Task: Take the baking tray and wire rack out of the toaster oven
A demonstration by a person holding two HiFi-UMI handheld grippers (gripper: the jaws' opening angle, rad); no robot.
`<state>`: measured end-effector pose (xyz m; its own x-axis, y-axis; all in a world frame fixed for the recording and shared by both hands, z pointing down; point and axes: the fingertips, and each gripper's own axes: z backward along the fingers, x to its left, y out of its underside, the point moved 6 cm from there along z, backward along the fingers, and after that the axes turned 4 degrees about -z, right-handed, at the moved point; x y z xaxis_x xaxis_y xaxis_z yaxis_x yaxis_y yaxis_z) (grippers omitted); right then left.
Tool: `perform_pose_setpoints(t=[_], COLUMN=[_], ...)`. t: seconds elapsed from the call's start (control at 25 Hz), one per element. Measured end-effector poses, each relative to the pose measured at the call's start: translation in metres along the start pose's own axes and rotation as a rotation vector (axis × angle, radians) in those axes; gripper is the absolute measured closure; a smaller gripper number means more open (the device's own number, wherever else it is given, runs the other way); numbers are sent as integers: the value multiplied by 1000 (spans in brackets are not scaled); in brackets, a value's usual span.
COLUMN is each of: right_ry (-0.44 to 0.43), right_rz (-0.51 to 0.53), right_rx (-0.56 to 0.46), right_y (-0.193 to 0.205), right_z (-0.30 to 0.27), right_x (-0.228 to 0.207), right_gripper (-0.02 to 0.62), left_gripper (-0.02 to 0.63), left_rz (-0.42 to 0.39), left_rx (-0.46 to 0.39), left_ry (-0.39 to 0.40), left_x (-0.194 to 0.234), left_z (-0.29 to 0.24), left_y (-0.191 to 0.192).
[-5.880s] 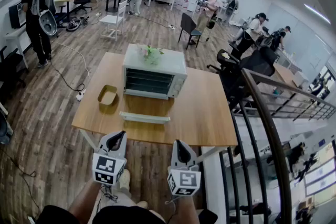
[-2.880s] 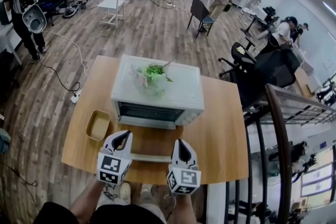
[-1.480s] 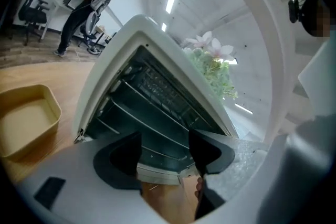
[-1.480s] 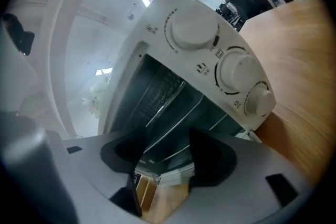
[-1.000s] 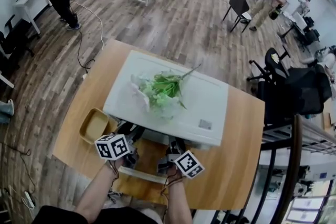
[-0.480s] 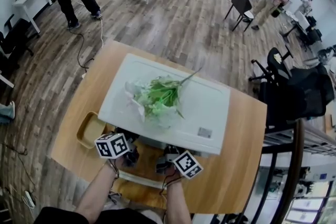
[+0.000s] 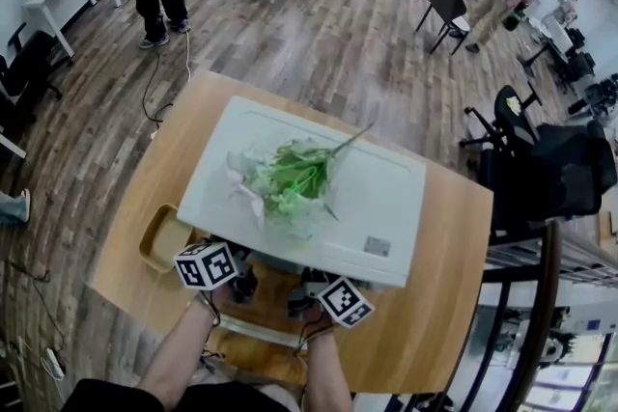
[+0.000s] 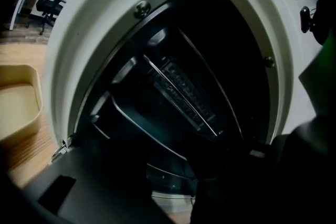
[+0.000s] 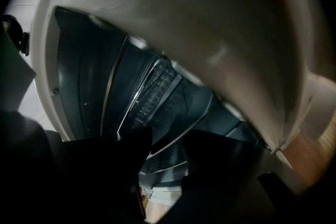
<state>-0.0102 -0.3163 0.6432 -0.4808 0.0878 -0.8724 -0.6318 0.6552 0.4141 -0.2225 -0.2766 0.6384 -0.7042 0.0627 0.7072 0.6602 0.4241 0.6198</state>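
**Q:** Head view: where are your tools?
**A:** Your left gripper (image 7: 241, 283) and right gripper (image 7: 301, 289) sit side by side at the open mouth of the toaster oven (image 7: 386, 198). The oven stands on the table (image 7: 435, 304) with a plant (image 7: 290, 180) on top.

**Q:** Left gripper view?
**A:** The baking tray (image 8: 137, 126) lies low in the cavity, with the wire rack (image 8: 184, 93) above it. The jaws stand apart and grip nothing.

**Q:** Right gripper view?
**A:** The jaws are likewise spread and unloaded. The baking tray (image 9: 173, 144) shows its rim across the gap, under the wire rack (image 9: 149, 93).

**Q:** How should you proceed?
**A:** The step in hand is probably seizing the tray. Its long axis appears to run across the oven, front edge toward you. Bite the rim evenly on both sides, then draw it straight out and level so it does not bind.
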Motion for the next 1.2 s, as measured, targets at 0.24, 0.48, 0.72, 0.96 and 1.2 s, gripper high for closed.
perform_pose_setpoints(t=[0.24, 0.48, 0.72, 0.96, 1.2], right_ry=[14, 21, 30, 39, 47], right_rz=[19, 21, 25, 28, 27], right_rx=[9, 12, 15, 15, 15], right_y=[-1, 4, 11, 20, 29], right_z=[2, 11, 20, 33, 47], right_x=[1, 2, 0, 0, 1], right_gripper=[424, 426, 428, 428, 430], left_gripper=[423, 425, 425, 428, 430], left_rz=[-1, -4, -3, 3, 4], left_rx=[-13, -8, -2, 6, 19], left_ry=[1, -1, 2, -5, -6], left_x=[-2, -3, -3, -1, 0], left_z=[2, 11, 19, 32, 47], left_y=[1, 6, 12, 20, 29])
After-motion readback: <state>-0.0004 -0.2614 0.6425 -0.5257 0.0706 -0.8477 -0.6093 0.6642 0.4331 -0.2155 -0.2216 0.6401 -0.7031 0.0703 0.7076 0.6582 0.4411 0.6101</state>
